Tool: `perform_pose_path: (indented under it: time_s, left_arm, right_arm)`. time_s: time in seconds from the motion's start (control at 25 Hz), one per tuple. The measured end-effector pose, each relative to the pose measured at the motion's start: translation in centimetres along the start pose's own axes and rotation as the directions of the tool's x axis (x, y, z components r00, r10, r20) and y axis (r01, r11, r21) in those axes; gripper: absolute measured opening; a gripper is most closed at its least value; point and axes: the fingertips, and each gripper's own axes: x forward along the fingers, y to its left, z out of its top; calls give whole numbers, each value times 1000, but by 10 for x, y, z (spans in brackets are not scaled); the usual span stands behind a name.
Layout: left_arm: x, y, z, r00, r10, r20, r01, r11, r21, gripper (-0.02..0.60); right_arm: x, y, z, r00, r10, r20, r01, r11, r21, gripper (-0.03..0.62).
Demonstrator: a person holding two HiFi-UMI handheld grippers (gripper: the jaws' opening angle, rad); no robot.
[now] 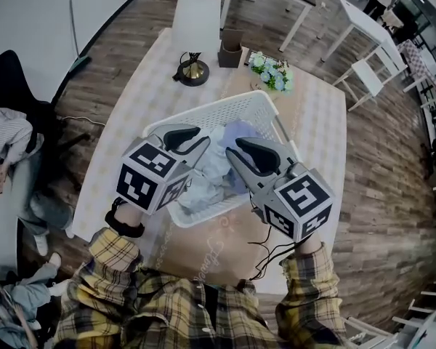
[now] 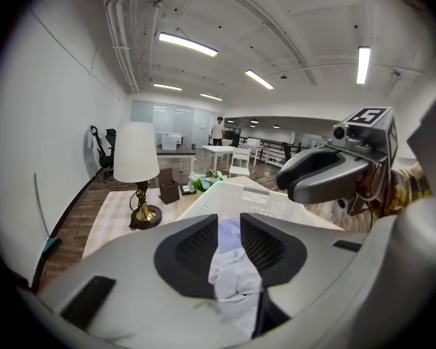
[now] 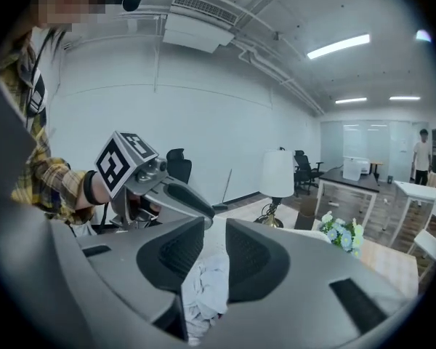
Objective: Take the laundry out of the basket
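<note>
Two grippers over one load. Table (image 1: pixel 123 115) with a pale patterned cloth; lamp (image 1: pixel 196 20) and flowers (image 1: pixel 272 73) at its far end, well clear of the work. White slatted basket (image 1: pixel 229 111) sits at the near middle of the table. The laundry (image 1: pixel 216 162), a crumpled heap of white, pale blue and lavender cloth, lies inside it and reaches about rim height.

Left gripper (image 1: pixel 202 138) and right gripper (image 1: pixel 232 153) hang side by side above the heap, both angled down and away from the person. Each gripper view shows the jaws standing apart, a fold of cloth showing in the gap, pads not pressing on it. Neither has hold of anything.

Step in hand, as I judge it: the reach before the first grasp. To do it well:
- sink each pair of jaws into a raised fold, not flat cloth
- keep the tips off the basket wall
- close fully before lifting
- lift both sides together so the heap does not drag the basket
</note>
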Motion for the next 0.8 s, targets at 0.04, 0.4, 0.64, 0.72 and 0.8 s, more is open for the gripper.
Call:
perform_pose_path:
  time_s: [0.04,0.4,0.64,0.72,0.8]
  left_arm:
    - [6,2,-3,1000,-6,-15,6,1000,0,137]
    - [50,7,-29,988,-70,-138,68,998,-16,215]
    - [77,13,-50,968,-86,-236,84,996,-21,250]
    - [84,16,-58,957,-67,-282,73,997,11,261]
    - [90,19,-65,944,-40,-327,60,997,51,276]
  right_arm:
    - [4,0,-5,1000,20,-24,-20,1000,-6,126]
    - [36,6,-46,955,174,-240,-193,980,-58,225]
    - [57,11,-79,884,249,-395,-296,953,-62,294]
    - [63,10,-89,860,261,-439,-321,944,-69,304]
    - [66,9,-99,831,271,-486,-348,935,-72,305]
